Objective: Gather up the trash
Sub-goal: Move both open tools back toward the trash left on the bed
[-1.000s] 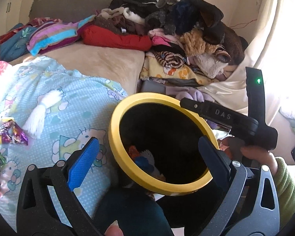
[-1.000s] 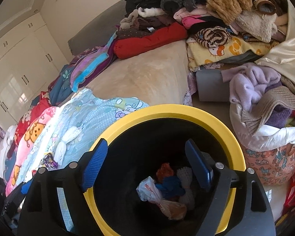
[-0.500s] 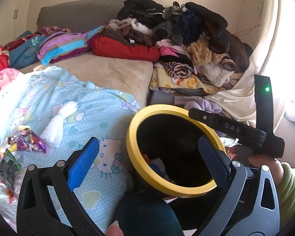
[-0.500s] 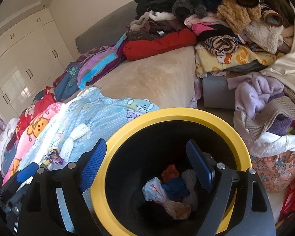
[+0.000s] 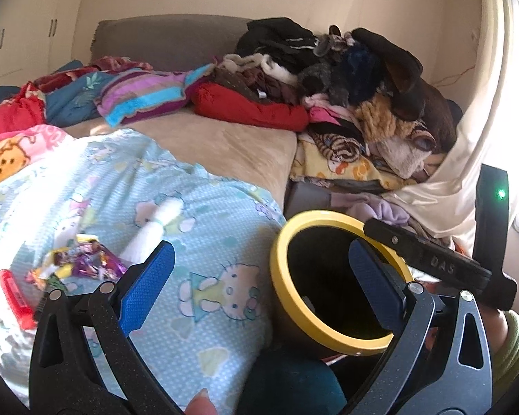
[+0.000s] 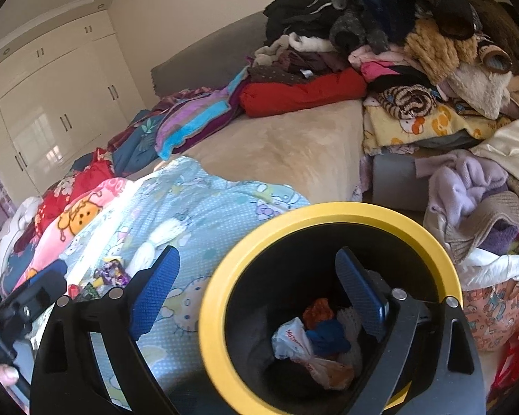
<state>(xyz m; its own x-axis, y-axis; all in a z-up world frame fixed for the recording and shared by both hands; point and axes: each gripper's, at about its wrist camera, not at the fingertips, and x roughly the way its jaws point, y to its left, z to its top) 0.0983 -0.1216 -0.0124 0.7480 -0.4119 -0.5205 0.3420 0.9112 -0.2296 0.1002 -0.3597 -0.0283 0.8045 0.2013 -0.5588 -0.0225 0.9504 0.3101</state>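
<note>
My left gripper (image 5: 259, 283) is wide open w/ nothing in it; the purple wrapper (image 5: 86, 261) lies at about 10 o'clock from it on the blue blanket (image 5: 204, 214), long axis roughly 9-to-3, so left is the nearer hand. My right gripper (image 6: 256, 292) is empty, jaws opening over the bin (image 6: 332, 209). Count: 1 bin, approx 3 wrappers incl. a red wrapper (image 5: 15, 297) at 9 o'clock, 1 white tassel (image 5: 155, 224).

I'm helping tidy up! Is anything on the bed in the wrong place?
Yes. Some wrappers and a red packet lie loose on the kitty blanket instead of in the bin, which already holds other trash. A white tassel lies by them. Clothes are heaped untidily at the far side too.
</note>
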